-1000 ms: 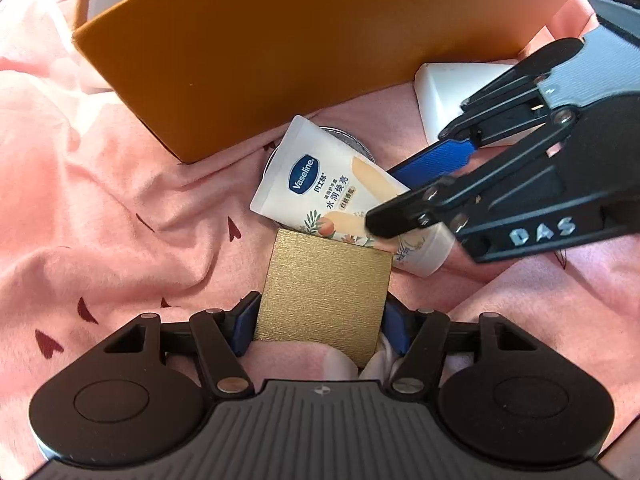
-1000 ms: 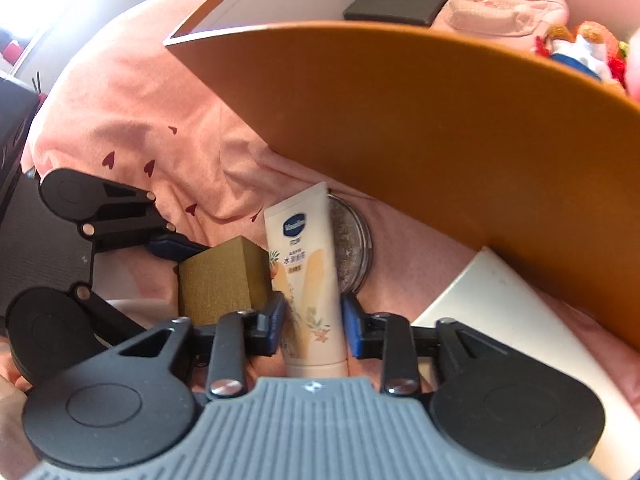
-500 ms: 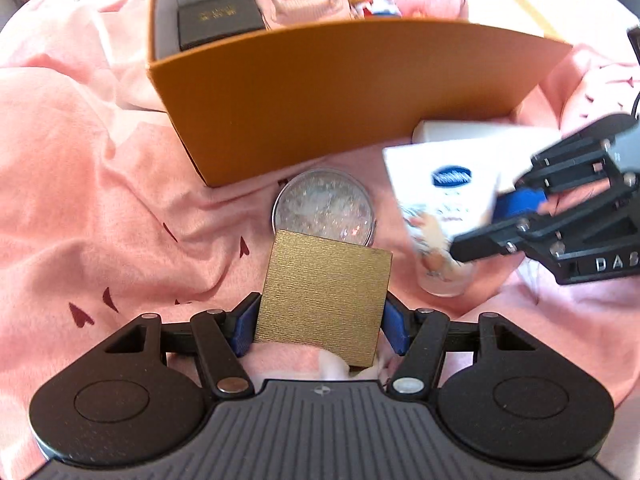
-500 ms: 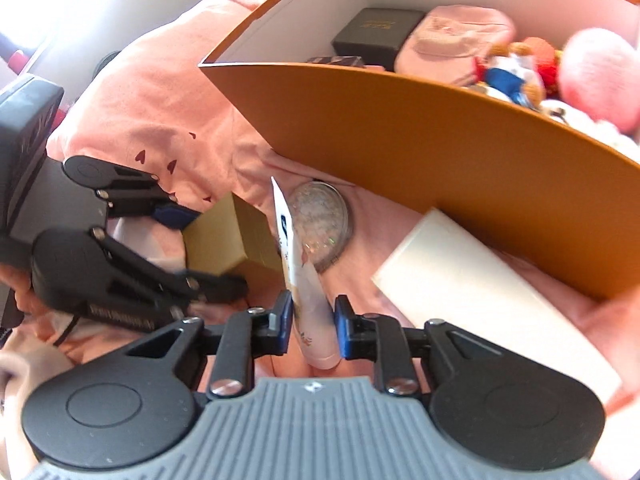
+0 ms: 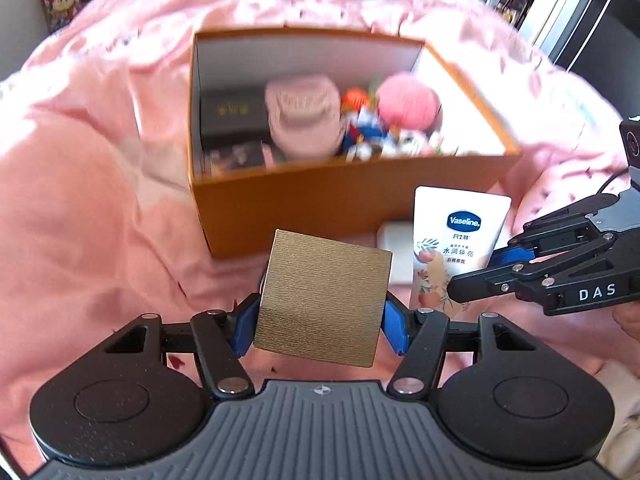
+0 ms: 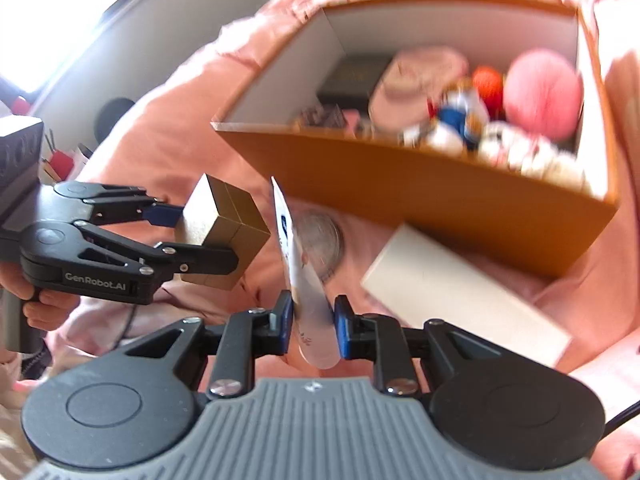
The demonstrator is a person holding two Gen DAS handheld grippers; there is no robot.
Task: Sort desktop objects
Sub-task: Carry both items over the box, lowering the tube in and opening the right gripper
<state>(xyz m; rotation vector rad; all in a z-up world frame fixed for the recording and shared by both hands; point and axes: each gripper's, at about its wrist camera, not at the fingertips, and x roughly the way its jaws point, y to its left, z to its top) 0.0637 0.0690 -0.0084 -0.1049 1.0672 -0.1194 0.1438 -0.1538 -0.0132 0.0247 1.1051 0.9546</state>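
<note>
Both grippers grip: left gripper (image 5: pixel 320 320) clamps gold box (image 5: pixel 322 298), right gripper (image 6: pixel 311 326) pinches Vaseline tube (image 6: pixel 304 280) (slippery); either could snag the orange box (image 5: pixel 340 208) wall ahead.

From where I'm driving, the orange box (image 5: pixel 340 200) sits open-topped right ahead, but its floor is pretty jammed: a dark box (image 5: pixel 232 114) at the left, then a pink hat (image 5: pixel 304 116), small toys (image 6: pixel 460 116) and a pink ball (image 5: pixel 408 106), with only a bare strip along the right wall. Its near wall blocks any low approach. On the pink blanket (image 5: pixel 100 220) in front, a white box (image 6: pixel 460 292) and a round glittery tin (image 6: pixel 324 240) crowd that gap, while the blanket left of the orange box is open.
</note>
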